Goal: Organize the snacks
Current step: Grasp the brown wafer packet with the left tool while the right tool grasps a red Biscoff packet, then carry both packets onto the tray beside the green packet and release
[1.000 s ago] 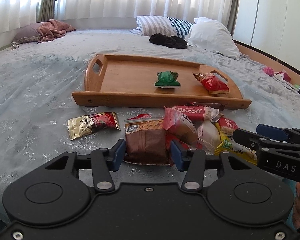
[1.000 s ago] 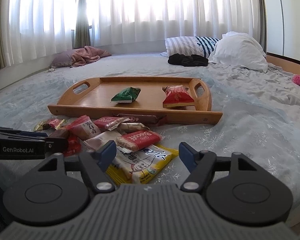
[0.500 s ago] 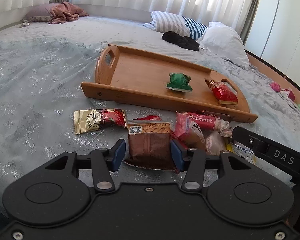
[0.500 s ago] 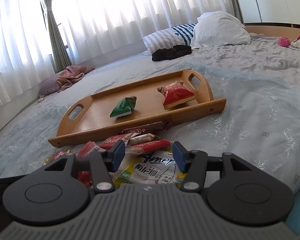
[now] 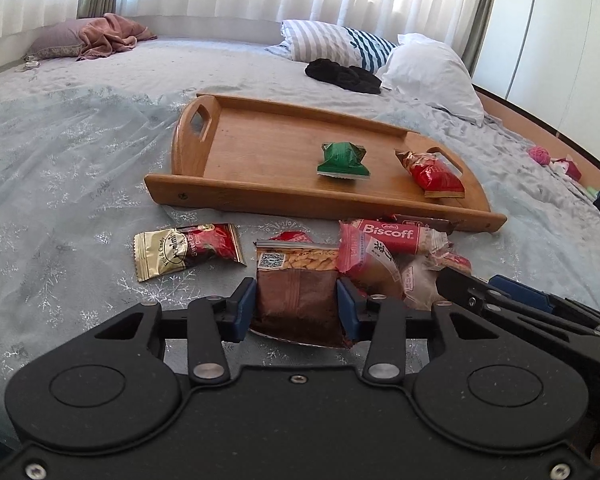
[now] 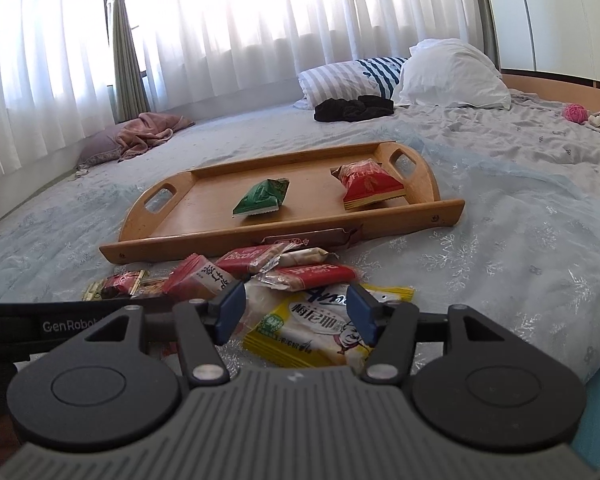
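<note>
Right gripper (image 6: 296, 312) has dropped back over the pile since 0.5 s ago – fingers spread either side of the yellow plastic snack packet (image 6: 320, 330), not touching. Left gripper (image 5: 296, 306) pinches the brown peanut packet (image 5: 298, 284), lifted above the grey bedspread (image 5: 60, 168). Wooden handled tray (image 5: 260, 196) at 12 o'clock w/ green pouch (image 5: 342, 160) & red pouch (image 5: 434, 174).

Big bed w/ pale blue snowflake-print bedspread (image 5: 60, 184); sheer white curtains (image 6: 260, 28) backlit by bright daylight; white pillow (image 6: 456, 76) nr headboard edge.

Bright backlit curtains (image 6: 260, 32), fisheye-warped edges
</note>
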Demonstrator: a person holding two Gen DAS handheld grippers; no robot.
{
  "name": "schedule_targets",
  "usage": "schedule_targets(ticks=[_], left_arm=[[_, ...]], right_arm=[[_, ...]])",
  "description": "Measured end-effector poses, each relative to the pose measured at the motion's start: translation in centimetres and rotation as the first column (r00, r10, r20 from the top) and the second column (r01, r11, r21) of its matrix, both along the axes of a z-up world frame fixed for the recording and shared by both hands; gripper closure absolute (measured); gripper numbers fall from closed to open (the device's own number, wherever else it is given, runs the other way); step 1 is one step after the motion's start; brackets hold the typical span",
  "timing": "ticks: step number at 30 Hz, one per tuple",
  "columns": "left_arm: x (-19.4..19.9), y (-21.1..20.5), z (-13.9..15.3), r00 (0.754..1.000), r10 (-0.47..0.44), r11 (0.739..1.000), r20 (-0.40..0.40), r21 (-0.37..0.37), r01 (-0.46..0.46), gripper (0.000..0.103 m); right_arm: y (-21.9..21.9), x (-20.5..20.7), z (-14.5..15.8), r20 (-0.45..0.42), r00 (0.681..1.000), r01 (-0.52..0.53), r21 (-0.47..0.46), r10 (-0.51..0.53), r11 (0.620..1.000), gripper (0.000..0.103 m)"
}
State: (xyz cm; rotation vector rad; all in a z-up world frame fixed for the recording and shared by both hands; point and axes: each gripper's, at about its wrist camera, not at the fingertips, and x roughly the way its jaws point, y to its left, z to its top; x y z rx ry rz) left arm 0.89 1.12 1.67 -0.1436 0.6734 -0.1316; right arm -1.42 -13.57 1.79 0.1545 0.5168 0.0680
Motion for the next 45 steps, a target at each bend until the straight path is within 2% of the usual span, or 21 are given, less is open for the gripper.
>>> schedule_targets(ticks=[9, 21, 27, 33, 34, 38, 43, 44, 45], left_arm=[[-0.3, 0.6, 0.9, 1.0, 0.017, 1.0, 0.02, 0.006, -0.017, 0.062], [0.0, 1.4, 1.2, 0.998, 0.053, 0.999, 0.026, 0.012, -0.053, 0.062], [0.8, 1.3, 1.6, 0.997, 0.063, 0.998, 0.037, -0.003, -0.063, 0.062], [2.0, 0.9, 2.2, 0.997, 0.062, 0.998, 0.048, 0.01, -0.063, 0.062], [2.2, 0.8, 2.2, 0.997, 0.062, 0.998, 0.047, 0.013, -0.062, 0.062], [3.2, 0.5, 2.3, 0.997, 0.058, 0.998, 0.044, 0.021, -0.059, 0.062], [4.3, 0.6, 2.8, 0.997, 0.053, 0.998, 0.056, 0.026, -0.055, 0.062], [4.5, 0.6, 2.9, 0.997, 0.054, 0.998, 0.059, 0.027, -0.056, 0.062], [4.8, 0.7, 3.1, 0.997, 0.055, 0.998, 0.061, 0.026, -0.056, 0.062]], right_arm=[[0.2, 2.5, 0.2, -0.036, 0.999, 0.038, -0.031, -0.039, 0.999, 0.032], [-4.7, 2.4, -0.5, -0.074, 0.972, 0.216, -0.089, -0.223, 0.972, 0.031], [-5.7, 3.4, 0.1, -0.056, 0.982, 0.182, -0.003, -0.182, 0.983, 0.031], [-5.3, 6.0, -0.5, -0.118, 0.982, 0.148, 0.014, -0.145, 0.989, 0.033], [-5.1, 6.2, -0.7, -0.125, 0.982, 0.143, 0.013, -0.14, 0.99, 0.035], [-4.6, 6.9, -1.1, -0.126, 0.985, 0.118, -0.023, -0.12, 0.993, 0.057], [-5.2, 6.8, -0.7, -0.109, 0.99, 0.089, -0.022, -0.091, 0.996, 0.062], [-5.3, 6.7, -0.6, -0.103, 0.991, 0.087, -0.019, -0.088, 0.996, 0.069], [-5.5, 6.5, -0.2, -0.094, 0.99, 0.099, -0.029, -0.101, 0.995, 0.083]])
